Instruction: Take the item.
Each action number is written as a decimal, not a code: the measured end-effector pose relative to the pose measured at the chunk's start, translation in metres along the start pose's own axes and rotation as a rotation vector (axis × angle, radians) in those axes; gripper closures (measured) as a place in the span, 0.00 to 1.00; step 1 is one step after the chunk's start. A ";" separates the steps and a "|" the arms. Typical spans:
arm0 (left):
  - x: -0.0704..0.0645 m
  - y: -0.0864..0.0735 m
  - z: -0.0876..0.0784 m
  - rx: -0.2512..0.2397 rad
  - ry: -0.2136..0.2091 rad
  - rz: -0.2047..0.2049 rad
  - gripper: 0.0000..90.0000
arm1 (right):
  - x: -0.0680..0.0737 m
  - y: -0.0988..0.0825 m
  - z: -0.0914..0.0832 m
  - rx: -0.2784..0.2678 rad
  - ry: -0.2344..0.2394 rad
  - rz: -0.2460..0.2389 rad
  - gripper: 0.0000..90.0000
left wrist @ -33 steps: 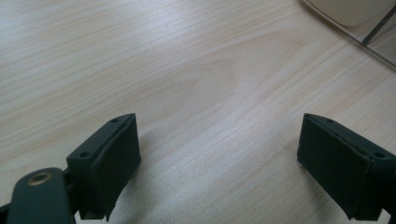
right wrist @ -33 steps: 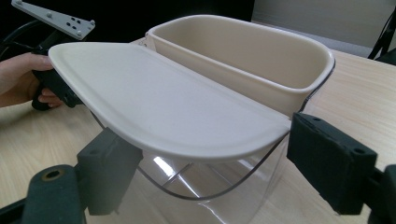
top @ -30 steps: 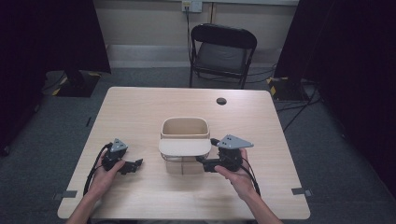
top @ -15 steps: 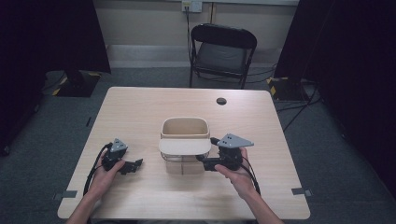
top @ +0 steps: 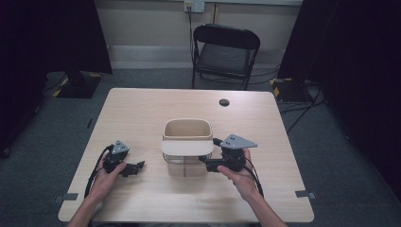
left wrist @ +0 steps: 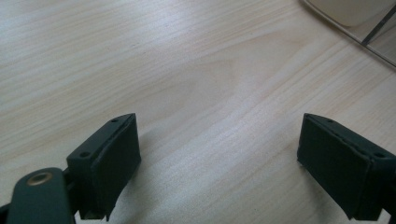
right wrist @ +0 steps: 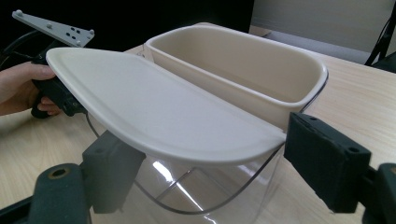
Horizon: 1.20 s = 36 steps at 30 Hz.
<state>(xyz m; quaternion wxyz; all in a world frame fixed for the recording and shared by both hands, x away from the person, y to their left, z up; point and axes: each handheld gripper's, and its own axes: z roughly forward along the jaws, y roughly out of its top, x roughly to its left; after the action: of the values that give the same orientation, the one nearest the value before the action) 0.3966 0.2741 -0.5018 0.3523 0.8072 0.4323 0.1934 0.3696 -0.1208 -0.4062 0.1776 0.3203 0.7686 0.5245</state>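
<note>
A bin with a cream rim [top: 187, 124] and a clear body [right wrist: 201, 186] stands mid-table. Its flat cream lid [top: 187, 147] [right wrist: 154, 112] lies level over the near half. My right gripper [top: 209, 163] [right wrist: 205, 163] reaches in from the right. Its jaws have just been closing a little and stand on either side of the bin's near corner, under the lid's edge. I see no pad pressing. My left gripper [top: 140, 166] [left wrist: 219, 158] rests low over bare wood to the left of the bin, open, with nothing between its fingers.
A small black round thing [top: 223, 102] lies near the table's far edge. A black folding chair [top: 227, 47] stands behind the table [top: 142, 109]. The other hand and its gripper [right wrist: 51, 88] appear beyond the lid in the right gripper view.
</note>
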 end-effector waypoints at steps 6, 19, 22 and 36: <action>0.000 0.000 0.000 0.000 0.000 -0.001 0.14 | -0.001 0.002 0.001 -0.002 -0.004 -0.003 0.22; 0.000 0.000 0.000 0.000 0.001 0.000 0.14 | -0.001 0.004 0.002 -0.009 -0.010 -0.003 0.22; 0.000 0.000 0.000 0.000 0.000 0.000 0.14 | -0.001 0.006 0.002 -0.012 -0.008 -0.003 0.23; 0.000 0.000 0.000 0.001 0.002 -0.001 0.14 | -0.001 0.009 0.005 -0.012 0.014 -0.002 0.27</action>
<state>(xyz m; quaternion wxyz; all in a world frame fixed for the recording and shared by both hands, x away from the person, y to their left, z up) 0.3965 0.2741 -0.5018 0.3515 0.8071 0.4329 0.1940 0.3759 -0.1155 -0.3994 0.1747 0.3146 0.7670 0.5313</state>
